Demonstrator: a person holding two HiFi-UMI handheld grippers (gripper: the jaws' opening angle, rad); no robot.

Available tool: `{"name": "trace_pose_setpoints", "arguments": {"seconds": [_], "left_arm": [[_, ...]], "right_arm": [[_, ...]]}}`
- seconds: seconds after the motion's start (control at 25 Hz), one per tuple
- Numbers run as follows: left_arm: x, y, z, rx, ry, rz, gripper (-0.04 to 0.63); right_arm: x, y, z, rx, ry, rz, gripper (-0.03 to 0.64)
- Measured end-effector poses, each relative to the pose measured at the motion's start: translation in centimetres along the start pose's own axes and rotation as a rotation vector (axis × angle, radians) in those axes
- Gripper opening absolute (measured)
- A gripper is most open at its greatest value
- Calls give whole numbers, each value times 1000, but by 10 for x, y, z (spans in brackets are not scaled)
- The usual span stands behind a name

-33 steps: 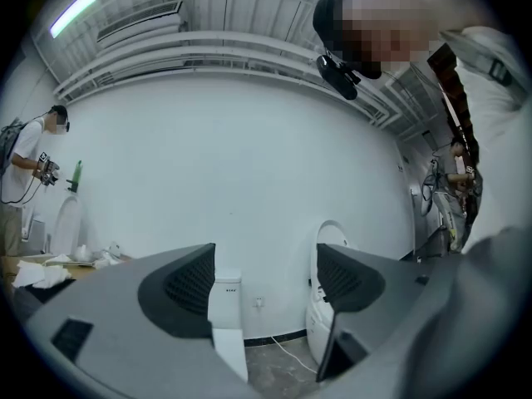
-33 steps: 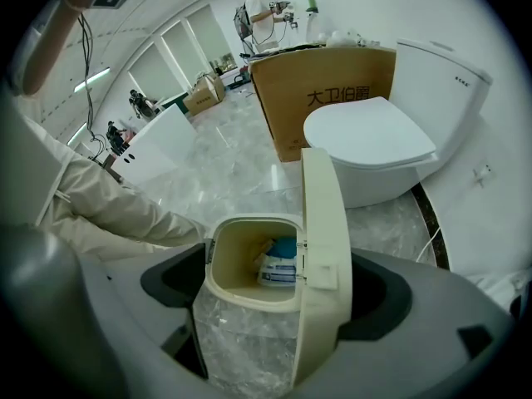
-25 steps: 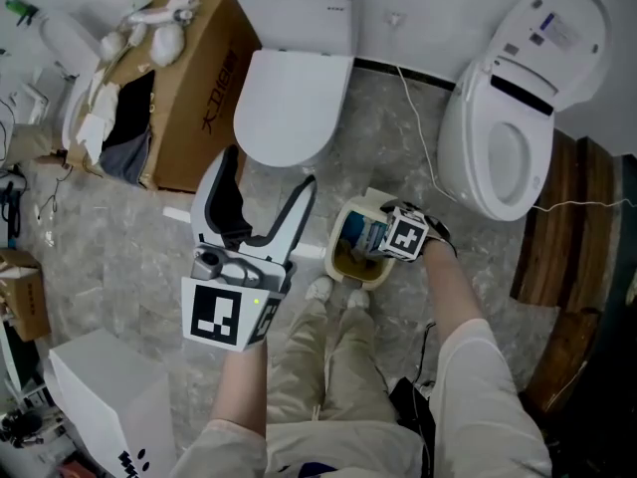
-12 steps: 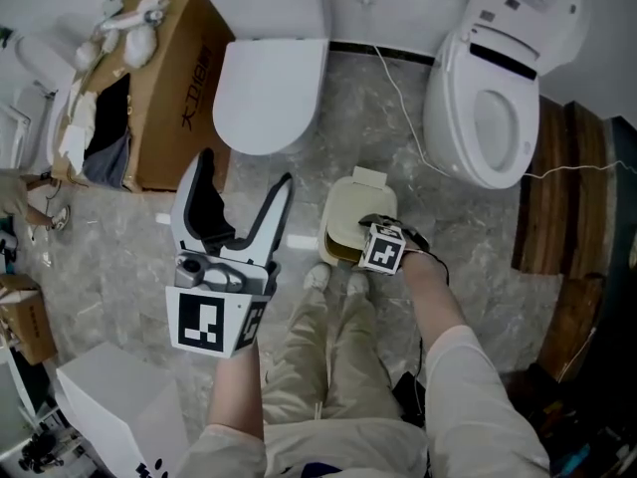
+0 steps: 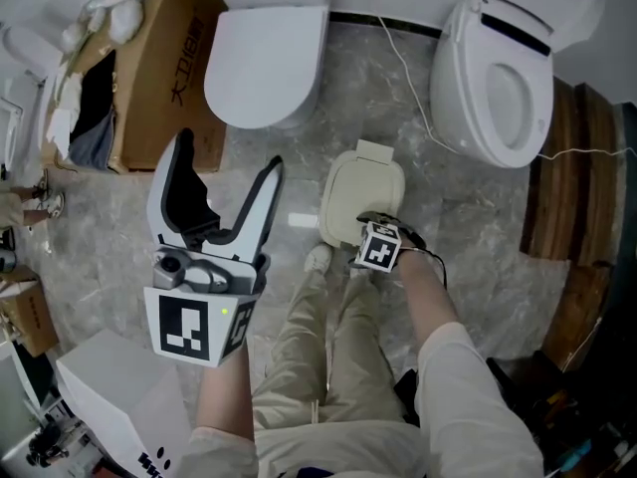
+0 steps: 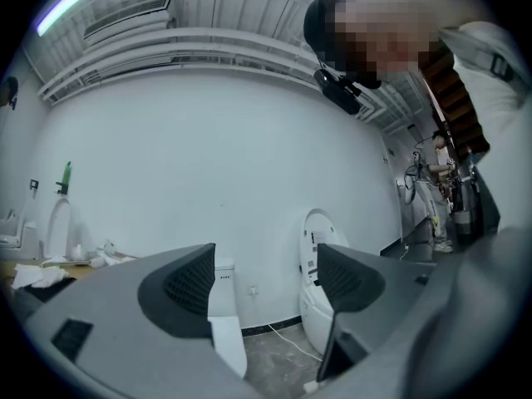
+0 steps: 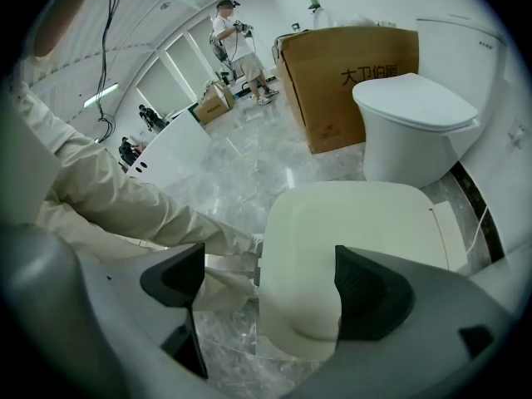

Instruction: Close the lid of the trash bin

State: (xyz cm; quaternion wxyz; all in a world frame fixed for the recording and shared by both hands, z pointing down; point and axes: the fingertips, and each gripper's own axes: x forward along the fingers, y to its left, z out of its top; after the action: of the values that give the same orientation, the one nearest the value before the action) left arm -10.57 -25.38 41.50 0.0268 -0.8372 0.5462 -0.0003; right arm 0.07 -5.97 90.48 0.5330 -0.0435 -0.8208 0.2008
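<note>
The small cream trash bin (image 5: 360,192) stands on the marble floor just ahead of the person's shoes, and its lid (image 7: 366,239) lies flat over the top. My right gripper (image 5: 375,237) sits low at the bin's near edge. In the right gripper view it (image 7: 266,285) is open, its right jaw over the lid's front lip and its left jaw beside the bin, with nothing clamped. My left gripper (image 5: 227,155) is held high at the left, open and empty. In the left gripper view it (image 6: 266,283) faces the white wall.
A white toilet with its seat down (image 5: 264,53) stands beyond the bin, and another with the seat up (image 5: 503,88) at the right. A cardboard box (image 5: 149,78) is at the left, a white box (image 5: 109,391) near left, wooden boards (image 5: 572,187) at the right. A cable (image 5: 413,88) crosses the floor.
The bin's lid, standing open a second ago with the inside showing, has come down flat. My right gripper followed it to the near edge. The left gripper stayed raised.
</note>
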Motion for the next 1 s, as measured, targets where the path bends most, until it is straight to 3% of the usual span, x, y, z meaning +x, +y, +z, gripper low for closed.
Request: {"name": "trace_pose_setpoints", "arguments": {"seconds": [0.4, 0.68, 1.0], "left_arm": [[0, 3, -25, -8, -9, 17, 360], [-5, 1, -35, -7, 7, 22, 360], [-9, 0, -39, 16, 19, 25, 360]], "right_arm": [[35, -5, -13, -2, 5, 29, 483], [43, -11, -13, -3, -33, -11, 470], [51, -7, -17, 2, 2, -35, 486]]}}
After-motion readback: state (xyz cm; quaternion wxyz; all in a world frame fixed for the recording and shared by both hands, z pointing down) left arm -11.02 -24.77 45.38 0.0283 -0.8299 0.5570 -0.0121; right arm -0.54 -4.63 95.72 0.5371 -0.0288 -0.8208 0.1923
